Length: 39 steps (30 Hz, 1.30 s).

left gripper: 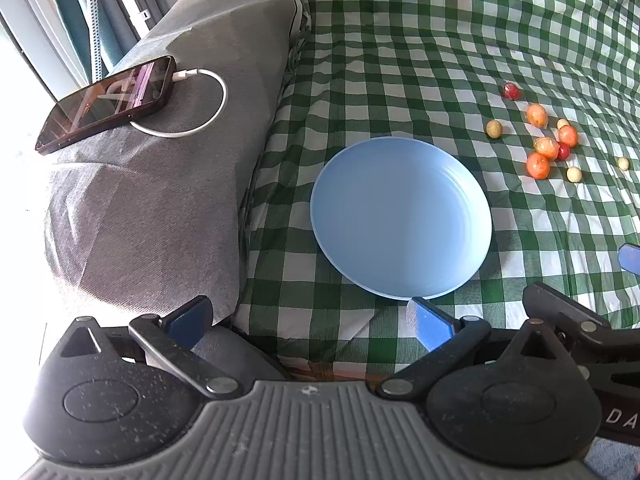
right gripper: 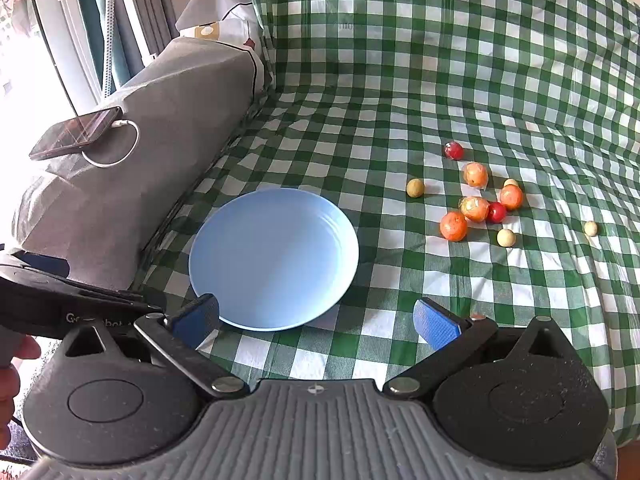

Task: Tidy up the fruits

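You have the green checked cloth (right gripper: 460, 80) spread over what looks like a sofa seat, with a grey covered armrest (right gripper: 132, 168) along its left edge carrying a phone (right gripper: 76, 133) on its charging cable. The blue plate (right gripper: 273, 257) lies empty on the cloth towards that left edge, near your grippers. The fruits (right gripper: 476, 204) are loose on the cloth well to the right of the plate: four orange ones, two red ones and four small pale ones, some touching (the small ones may roll).

By my reading nothing is sorted yet, so you are at the first pick. The next move calls for a reach forward and right to one fruit at the edge of the cluster, perhaps the lone yellowish one (right gripper: 415, 188) nearest the plate.

Your right gripper (right gripper: 316, 320) hovers low just short of the plate's near rim, jaws wide apart and empty. Your left gripper (left gripper: 308, 320) hangs beside it, also spread and empty.
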Each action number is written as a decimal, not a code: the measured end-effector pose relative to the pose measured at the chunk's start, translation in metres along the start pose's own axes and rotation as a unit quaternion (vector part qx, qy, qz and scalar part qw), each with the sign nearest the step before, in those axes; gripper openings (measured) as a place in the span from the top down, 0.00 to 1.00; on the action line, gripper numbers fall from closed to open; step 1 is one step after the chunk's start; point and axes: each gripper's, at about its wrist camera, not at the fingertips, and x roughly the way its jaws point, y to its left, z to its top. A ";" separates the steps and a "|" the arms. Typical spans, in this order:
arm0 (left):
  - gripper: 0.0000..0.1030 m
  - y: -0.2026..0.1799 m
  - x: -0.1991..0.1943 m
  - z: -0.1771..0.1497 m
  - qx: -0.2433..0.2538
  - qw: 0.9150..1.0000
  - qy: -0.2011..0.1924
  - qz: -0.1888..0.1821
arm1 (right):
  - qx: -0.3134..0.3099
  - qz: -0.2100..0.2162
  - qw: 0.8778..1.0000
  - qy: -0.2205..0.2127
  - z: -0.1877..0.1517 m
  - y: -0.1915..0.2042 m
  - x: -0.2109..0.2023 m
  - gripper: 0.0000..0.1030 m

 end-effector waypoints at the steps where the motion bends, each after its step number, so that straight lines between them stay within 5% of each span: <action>1: 0.00 0.000 0.000 0.000 0.000 1.000 0.000 0.000 | 0.000 0.001 1.000 -0.001 0.000 0.000 -0.001 0.00; 18: 0.00 -0.009 -0.022 -0.005 0.013 1.000 -0.012 0.006 | 0.021 -0.006 0.999 -0.027 -0.006 -0.011 -0.019 0.00; 30: 0.00 -0.064 -0.021 0.002 0.069 0.997 -0.003 -0.025 | 0.042 -0.088 0.990 -0.102 -0.020 -0.069 -0.035 0.01; 39: 0.00 -0.114 0.002 0.015 0.102 0.994 0.017 -0.038 | 0.091 -0.115 0.985 -0.093 -0.031 -0.127 -0.012 0.01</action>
